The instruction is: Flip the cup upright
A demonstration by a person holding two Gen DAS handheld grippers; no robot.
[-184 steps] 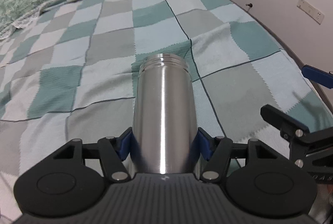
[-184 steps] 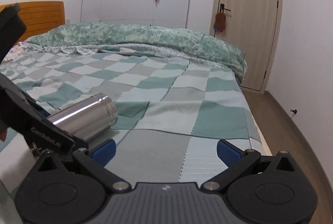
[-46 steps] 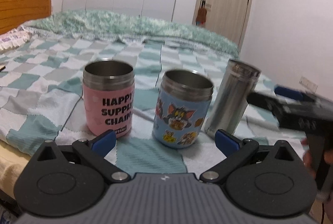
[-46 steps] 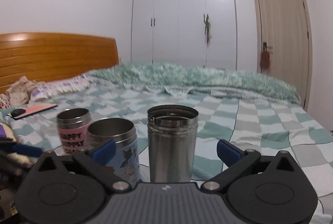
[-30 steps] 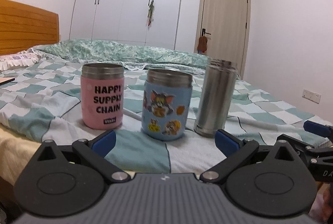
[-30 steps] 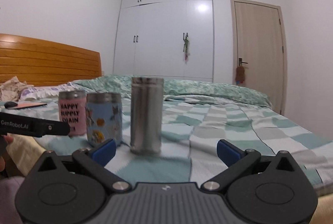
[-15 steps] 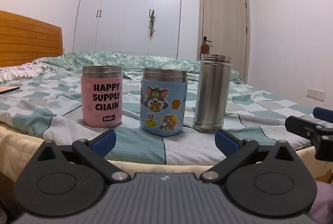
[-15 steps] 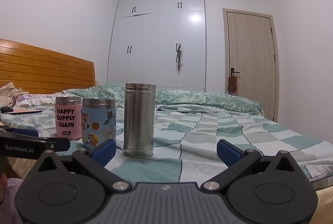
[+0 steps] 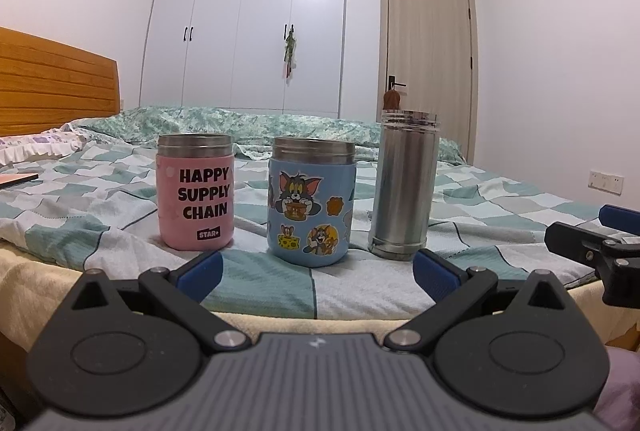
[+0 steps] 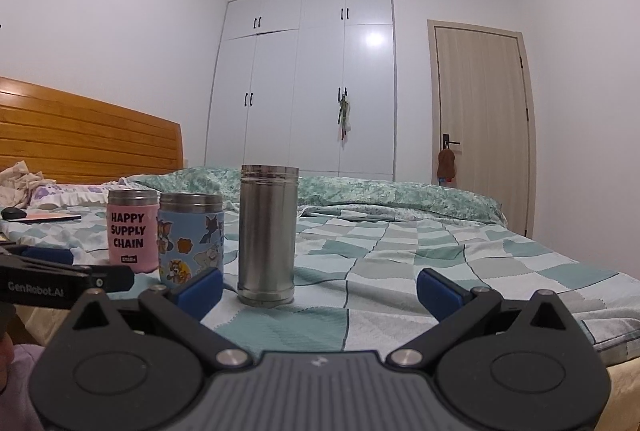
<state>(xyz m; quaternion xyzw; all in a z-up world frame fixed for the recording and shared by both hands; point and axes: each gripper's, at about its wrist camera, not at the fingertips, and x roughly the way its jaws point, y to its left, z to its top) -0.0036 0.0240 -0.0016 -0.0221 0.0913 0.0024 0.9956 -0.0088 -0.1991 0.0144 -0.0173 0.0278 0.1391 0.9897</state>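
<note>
A tall plain steel cup (image 9: 405, 186) stands upright, mouth up, on the checked bedspread; it also shows in the right wrist view (image 10: 267, 234). Left of it stand a blue cartoon cup (image 9: 311, 206) (image 10: 190, 235) and a pink "HAPPY SUPPLY CHAIN" cup (image 9: 195, 191) (image 10: 130, 231), both upright. My left gripper (image 9: 318, 273) is open and empty, low off the bed's near edge. My right gripper (image 10: 320, 289) is open and empty, also back from the cups. The right gripper shows at the far right of the left wrist view (image 9: 596, 239).
The bed (image 9: 500, 227) has a wooden headboard (image 10: 80, 147) at left and a rumpled green quilt (image 9: 240, 123) behind the cups. White wardrobes (image 10: 304, 83) and a door (image 10: 480, 119) stand at the back. A flat pink object (image 10: 48, 218) lies far left.
Both grippers have drawn back and lowered from the bed. The steel cup, held lying down by my left gripper six seconds ago, now stands upright and free beside the other two cups.
</note>
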